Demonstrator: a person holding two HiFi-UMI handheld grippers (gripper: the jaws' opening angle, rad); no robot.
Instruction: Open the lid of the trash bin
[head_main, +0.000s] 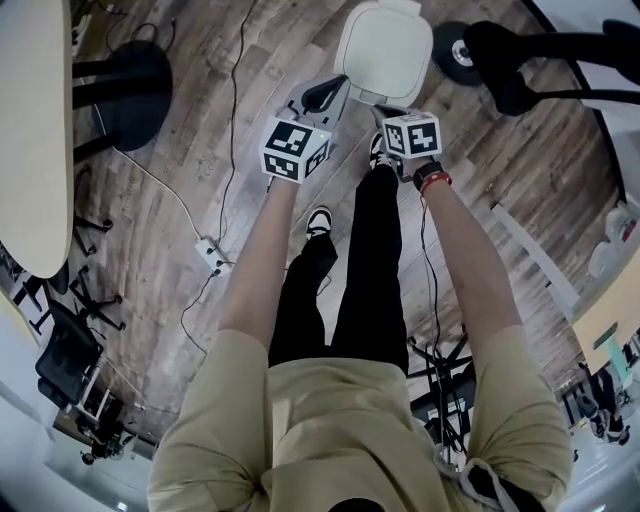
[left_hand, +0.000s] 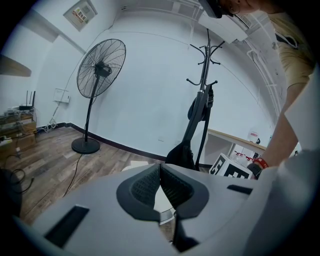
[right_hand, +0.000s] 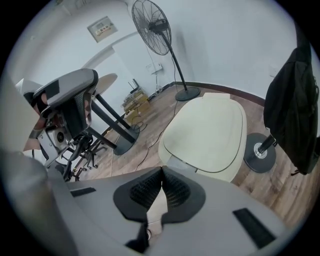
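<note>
My left claw is pinched shut, pads meeting at the tips, with nothing between them. My right claw is the same, closed and empty. It hovers just short of the trash bin, whose cream lid lies flat and shut. The wall notice is too small for me to read. Beside the bin stands a coat rack with a dark bag hanging on it. A pedestal fan stands near the wall, and a power strip lies on the wood floor.

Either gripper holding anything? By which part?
Nothing held: the left gripper and right gripper are both shut and empty; the trash bin lid lies closed, ungripped.
</note>
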